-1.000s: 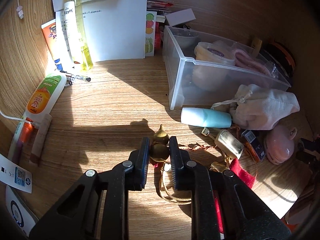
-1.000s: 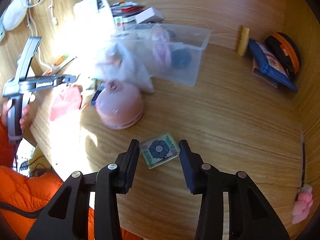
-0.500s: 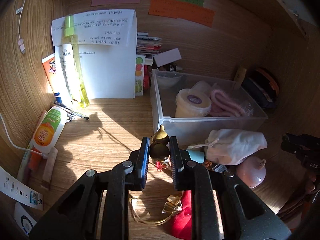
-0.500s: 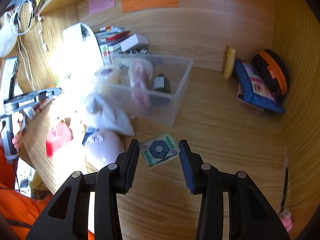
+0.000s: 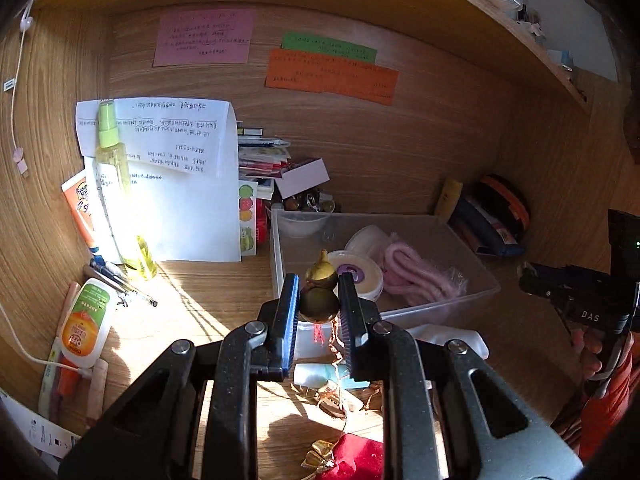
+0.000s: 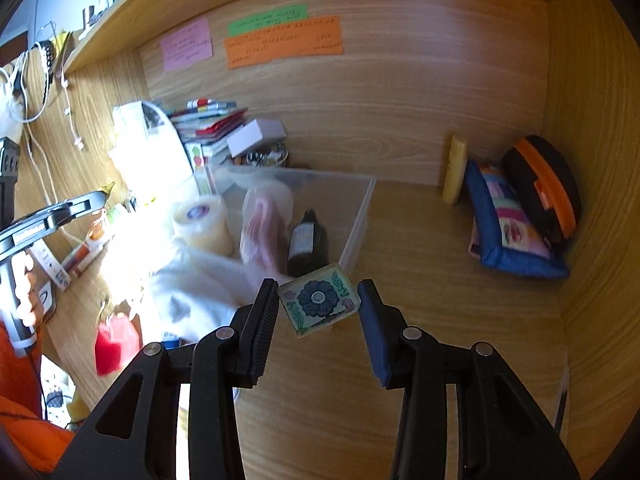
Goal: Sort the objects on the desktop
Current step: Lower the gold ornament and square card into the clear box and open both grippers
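My left gripper is shut on a brass gourd charm and holds it in the air just in front of the clear plastic bin; its cord and red tassel pouch hang below. My right gripper is shut on a small flower-patterned glass tile, held tilted above the desk in front of the bin. The bin holds a cream jar, a pink fluffy roll and a dark bottle.
A white cloth bag lies in front of the bin. A yellow spray bottle, papers, tubes and pens stand at the left. A blue pouch and black-orange case lean in the right corner. Wooden walls and a shelf enclose the desk.
Both grippers have risen from the desk with their objects. The left one moved forward with the gourd charm toward the bin. The right one lifted the tile toward the bin.
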